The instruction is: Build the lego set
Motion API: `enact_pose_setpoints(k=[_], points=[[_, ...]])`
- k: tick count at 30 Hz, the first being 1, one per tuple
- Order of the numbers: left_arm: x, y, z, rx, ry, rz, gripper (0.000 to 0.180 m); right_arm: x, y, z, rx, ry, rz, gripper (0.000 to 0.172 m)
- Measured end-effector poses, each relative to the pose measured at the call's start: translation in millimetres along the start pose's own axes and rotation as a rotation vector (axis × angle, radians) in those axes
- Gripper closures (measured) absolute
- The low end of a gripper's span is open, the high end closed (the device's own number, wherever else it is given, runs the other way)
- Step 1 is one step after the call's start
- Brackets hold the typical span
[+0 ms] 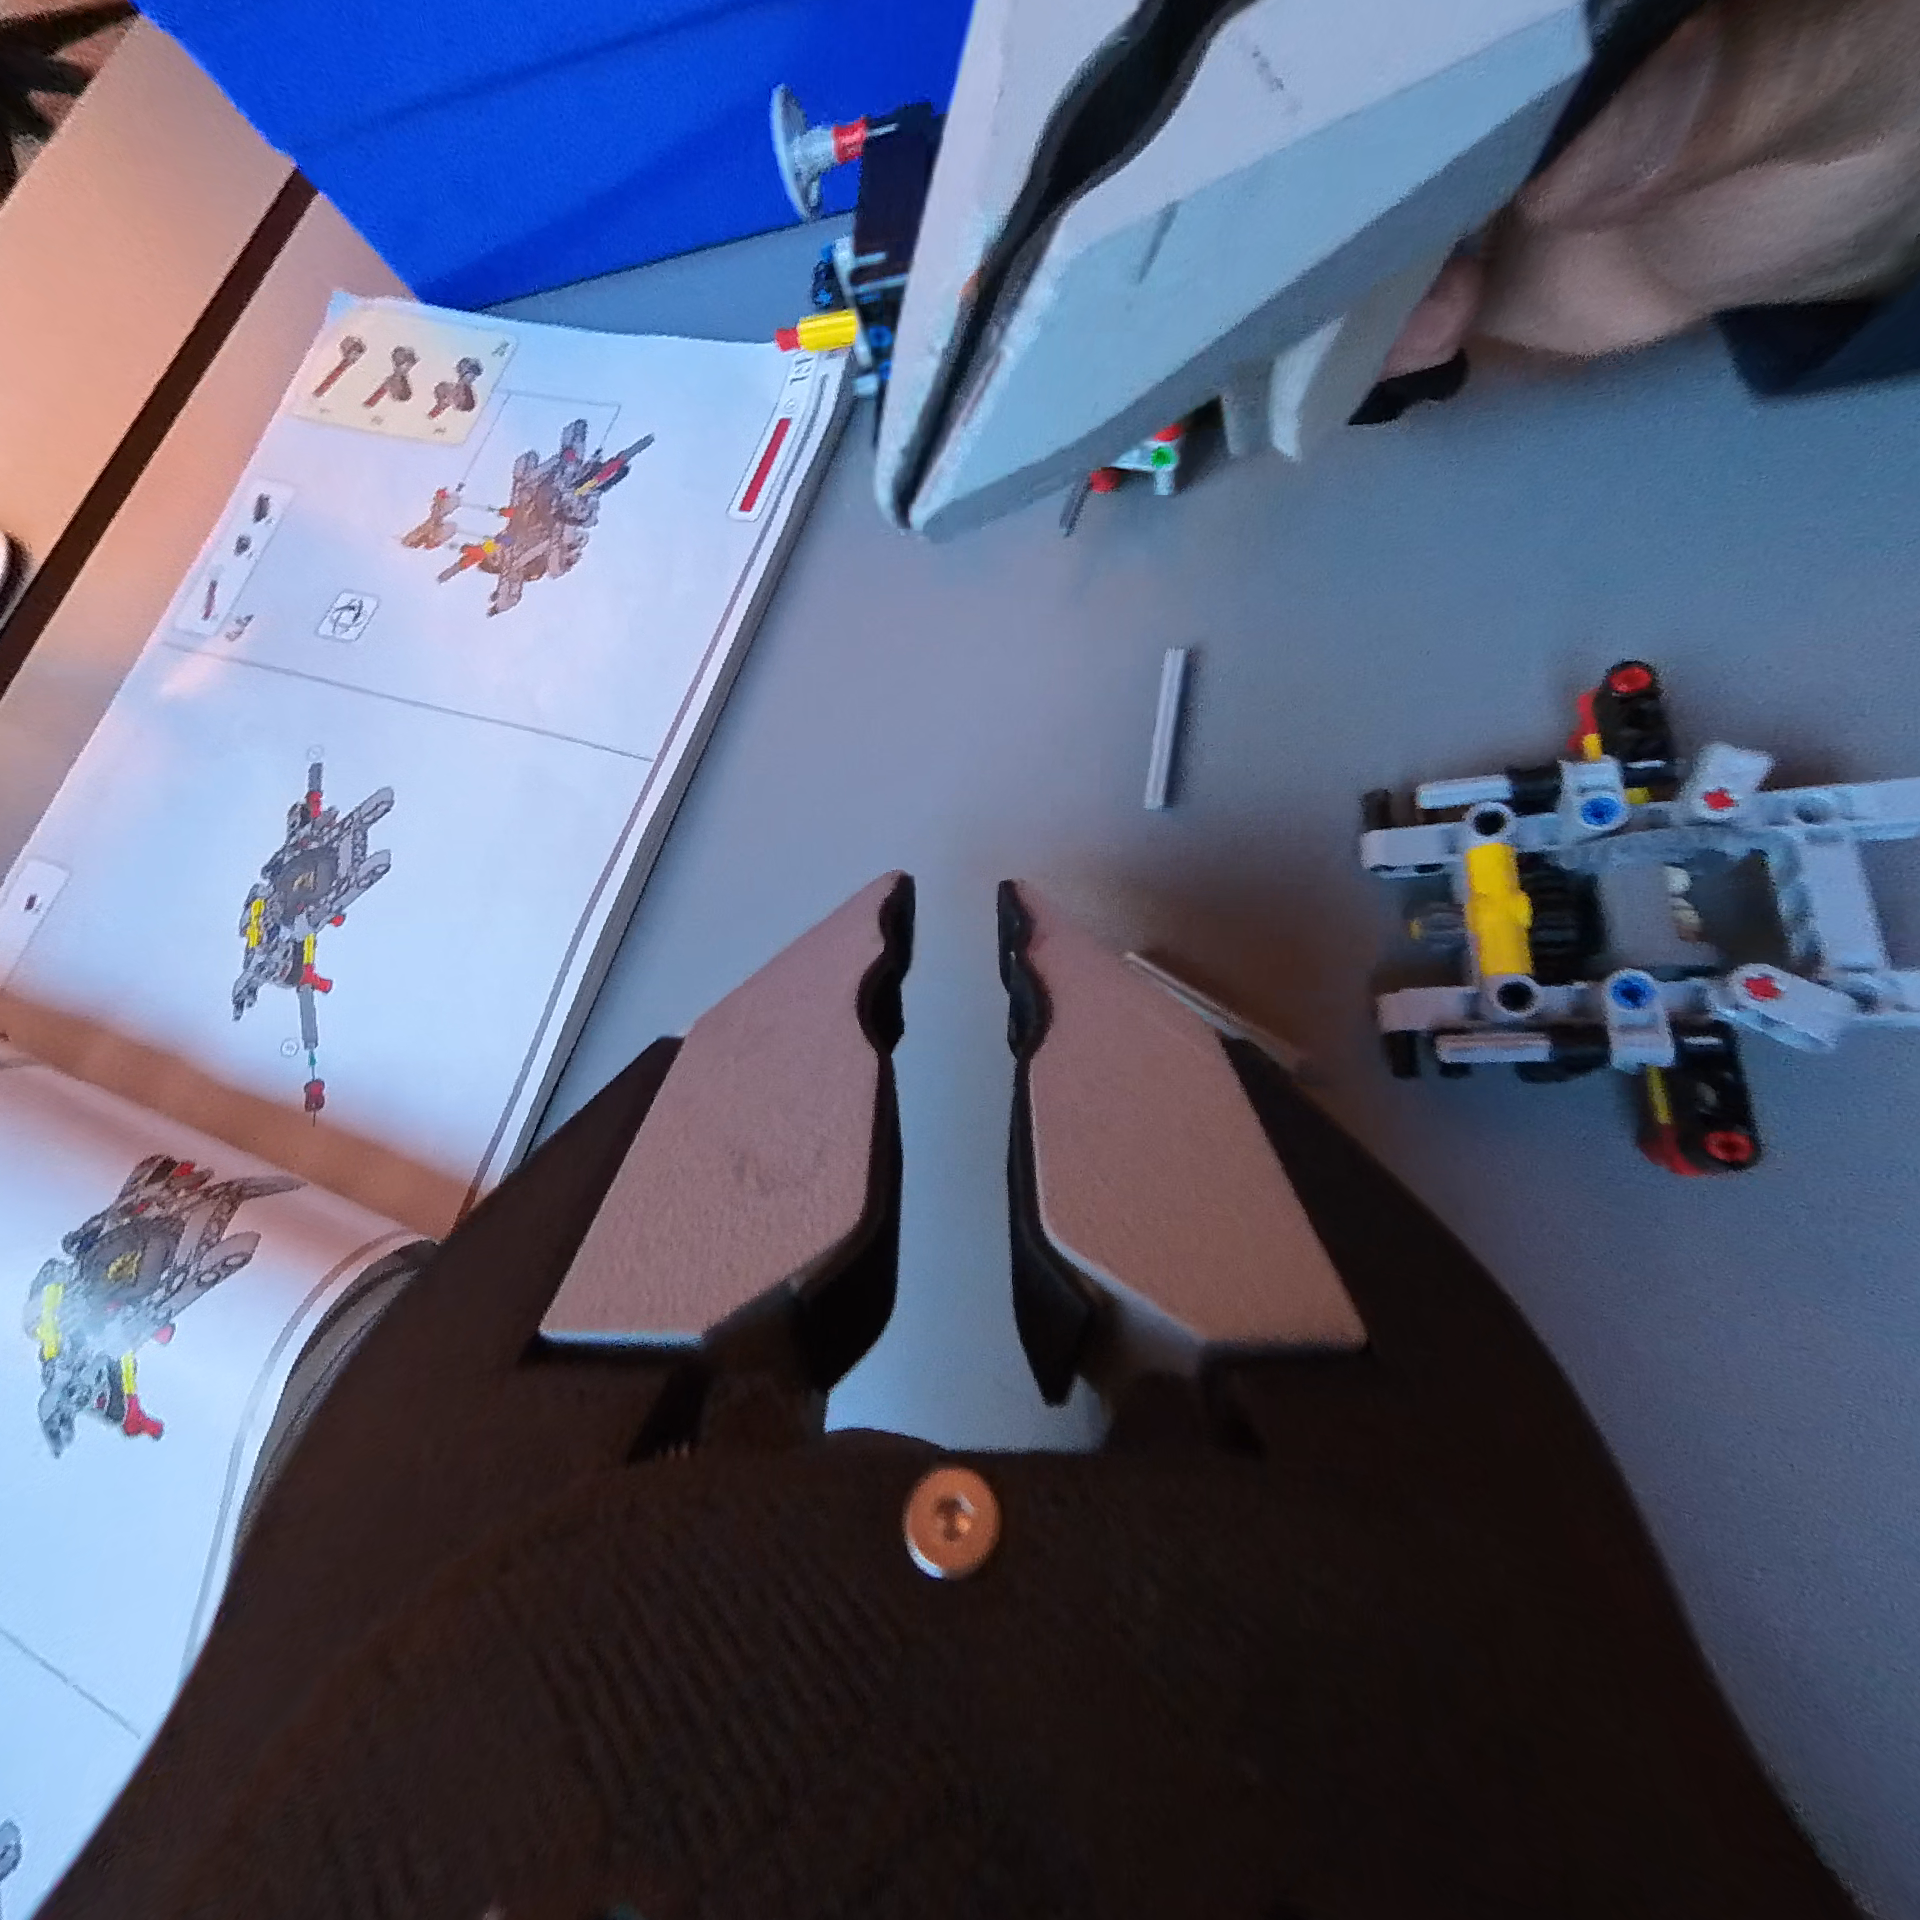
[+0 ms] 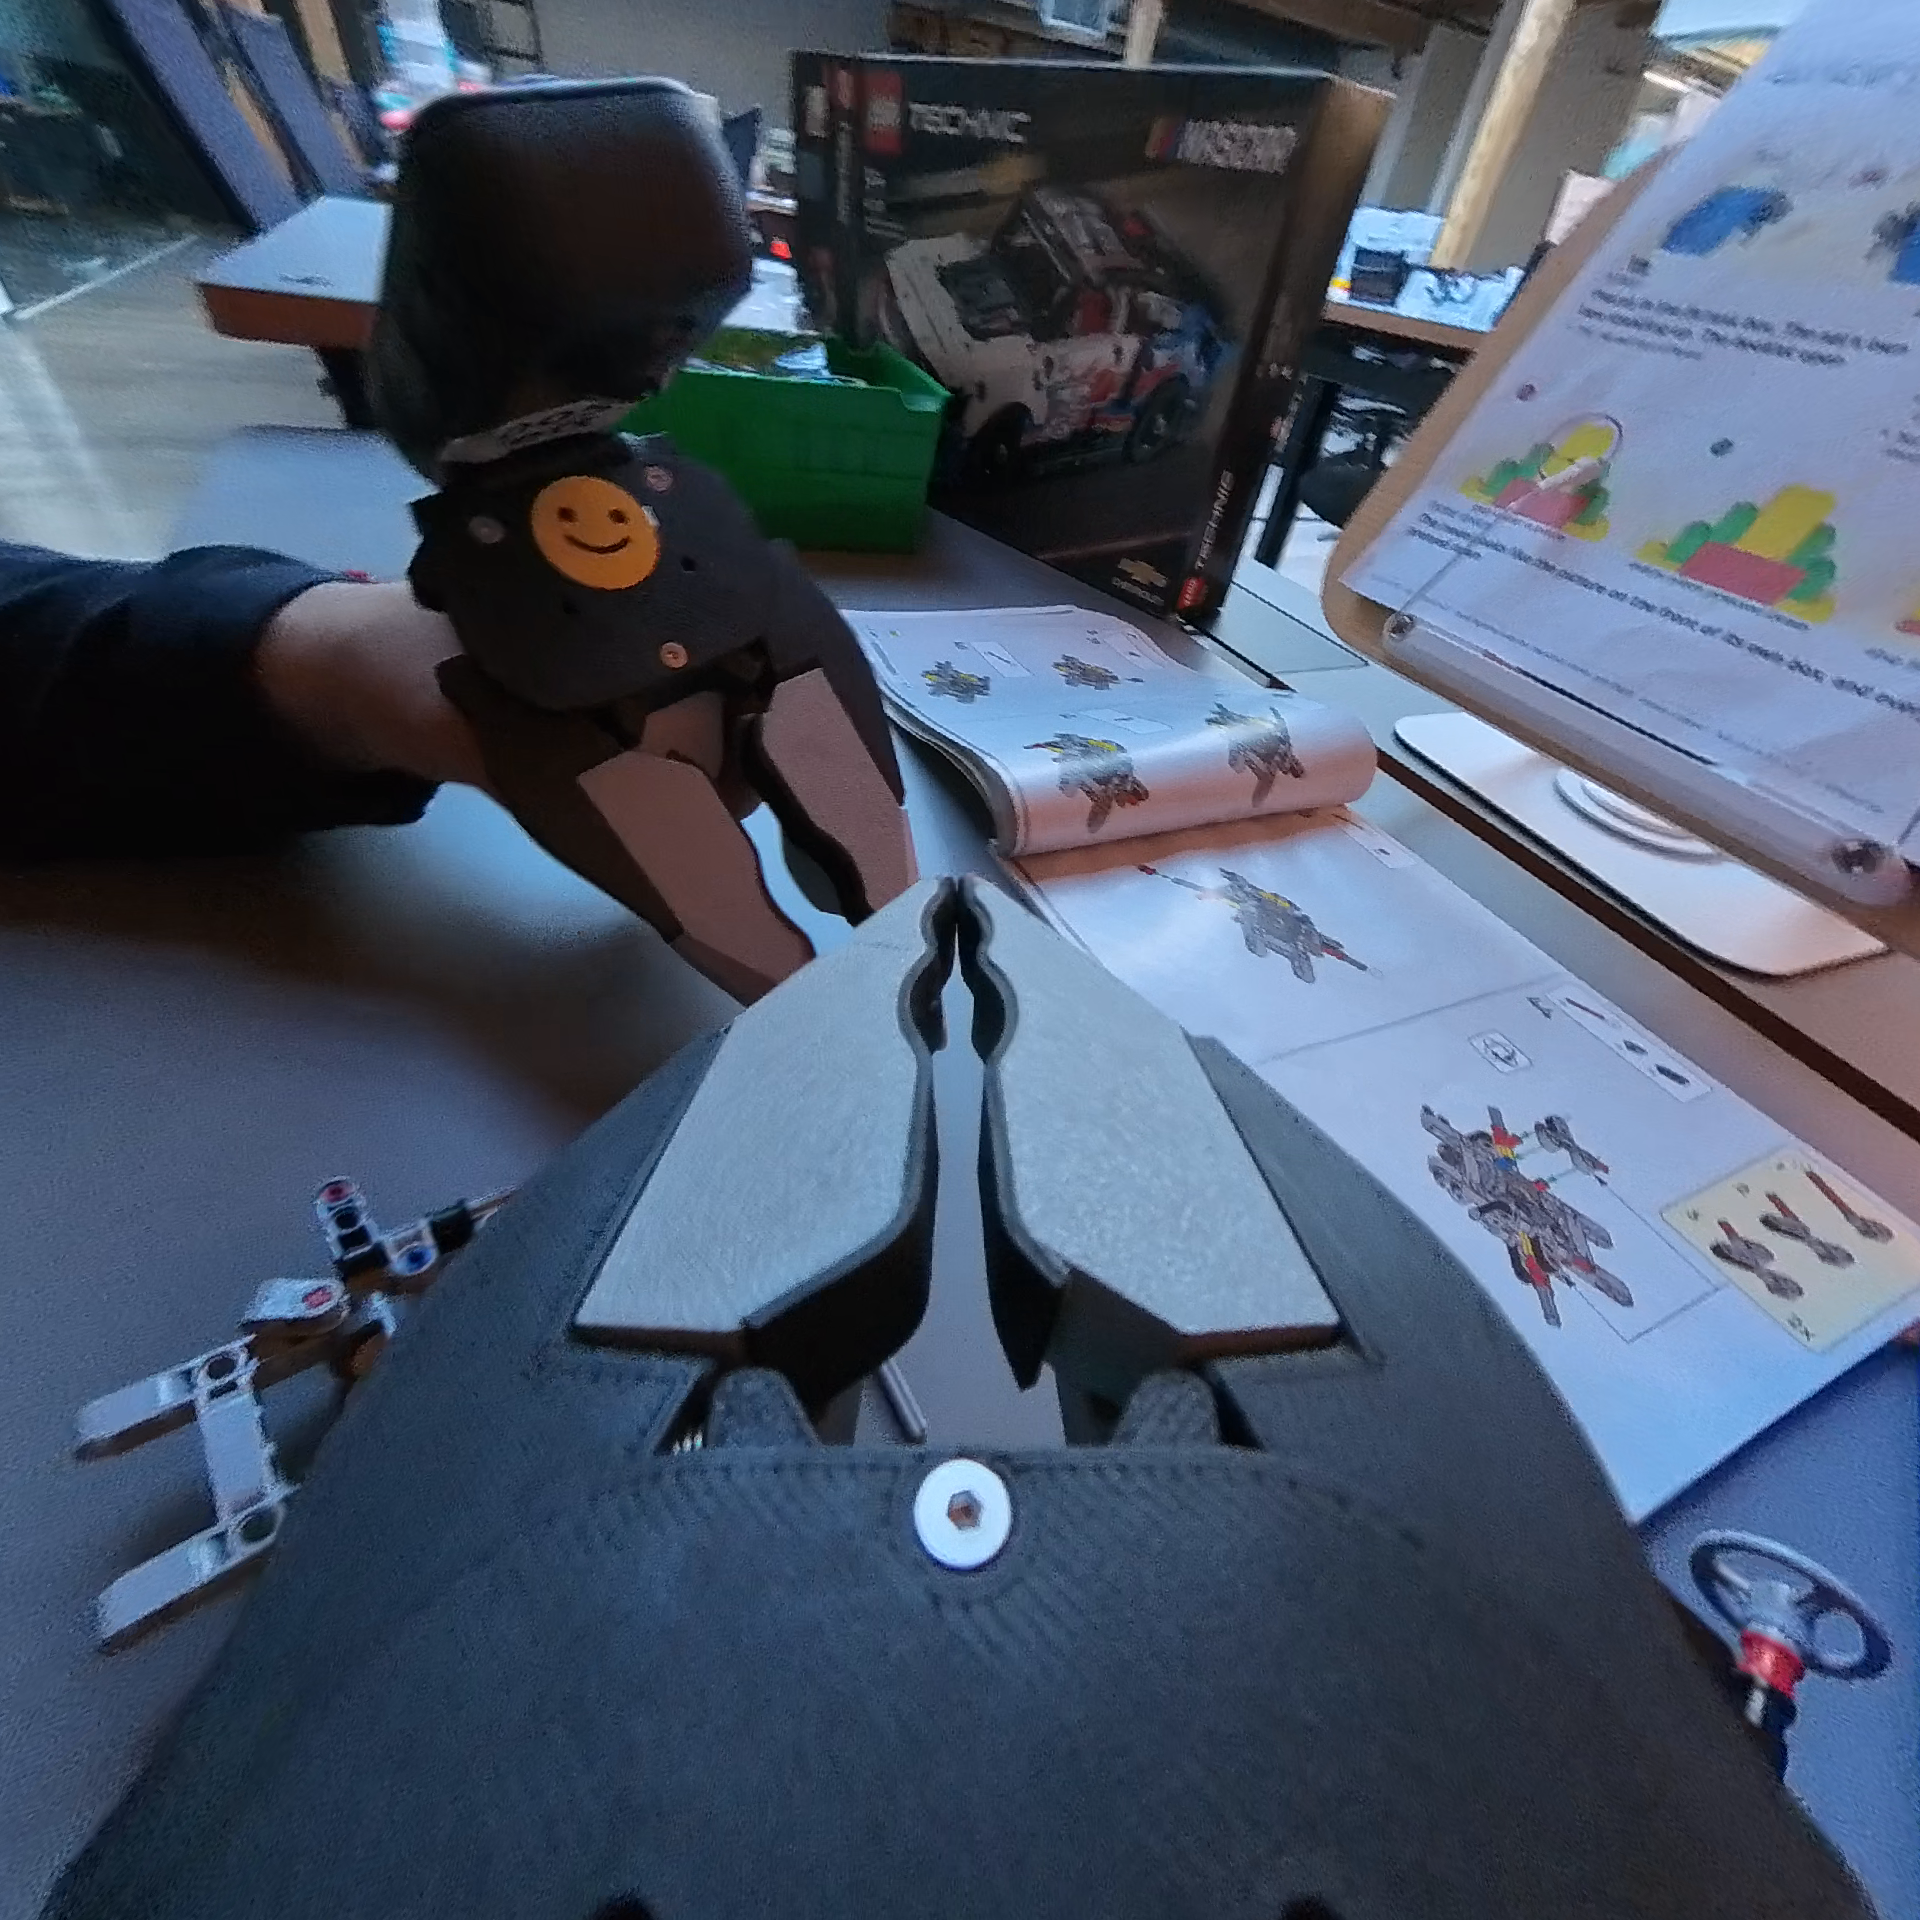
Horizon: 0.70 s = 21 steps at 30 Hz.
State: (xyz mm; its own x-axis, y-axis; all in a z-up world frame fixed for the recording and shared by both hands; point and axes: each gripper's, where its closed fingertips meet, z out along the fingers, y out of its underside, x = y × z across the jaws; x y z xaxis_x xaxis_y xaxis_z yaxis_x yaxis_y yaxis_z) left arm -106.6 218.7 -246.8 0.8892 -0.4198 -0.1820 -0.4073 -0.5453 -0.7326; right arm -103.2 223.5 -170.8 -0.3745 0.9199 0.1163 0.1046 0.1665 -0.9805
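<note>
My left gripper (image 1: pixel 956 894) is open with a narrow gap and nothing between its pads; only bare grey table (image 1: pixel 935 675) shows there. It hovers over the table between an open instruction booklet (image 1: pixel 416 623) on its left and a grey, yellow and black brick assembly (image 1: pixel 1600 925) on its right. A short grey axle (image 1: pixel 1166 727) lies loose just ahead of it. My right gripper (image 2: pixel 958 883) is shut, its pads meet and I see nothing between them. It also shows in the left wrist view (image 1: pixel 904 509), tips down near the booklet's edge. The left gripper (image 2: pixel 821 914) shows just beyond it.
A blue bin (image 1: pixel 571 135) stands behind the booklet, with a grey steering-wheel piece (image 1: pixel 821 145) and a small brick cluster (image 1: pixel 852 301) beside it. A toy box (image 2: pixel 1091 312), a green bin (image 2: pixel 810 447) and a stand holding a printed sheet (image 2: pixel 1662 468) are at the back. My hands' fingertips stand some 7 cm from each other. Between my left fingertips and the short grey axle (image 1: pixel 1166 727) there is roughly 6 cm.
</note>
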Motion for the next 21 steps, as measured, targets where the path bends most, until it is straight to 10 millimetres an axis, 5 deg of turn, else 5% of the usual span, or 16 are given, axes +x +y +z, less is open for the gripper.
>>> enact_pose_setpoints(k=[6,10,13,17,21], points=[[20.5,7.8,-27.9,-0.017,0.066,-0.003,0.166,-33.5,-4.4,-19.1,0.04,-0.157,0.034,0.172],[64.2,37.4,-53.6,-0.057,0.207,-0.076,0.167,-63.0,4.2,-51.3,0.047,-0.317,0.114,0.171],[93.9,61.0,-54.1,-0.108,0.235,-0.11,0.162,-75.4,21.2,-73.6,-0.016,-0.391,0.135,0.168],[115.5,51.2,-51.8,-0.036,0.241,-0.138,0.167,-78.3,34.9,-89.0,-0.082,-0.389,0.09,0.168],[116.8,46.1,-45.8,-0.032,0.205,-0.13,0.165,-77.8,60.5,-92.4,-0.249,-0.402,0.056,0.165]])
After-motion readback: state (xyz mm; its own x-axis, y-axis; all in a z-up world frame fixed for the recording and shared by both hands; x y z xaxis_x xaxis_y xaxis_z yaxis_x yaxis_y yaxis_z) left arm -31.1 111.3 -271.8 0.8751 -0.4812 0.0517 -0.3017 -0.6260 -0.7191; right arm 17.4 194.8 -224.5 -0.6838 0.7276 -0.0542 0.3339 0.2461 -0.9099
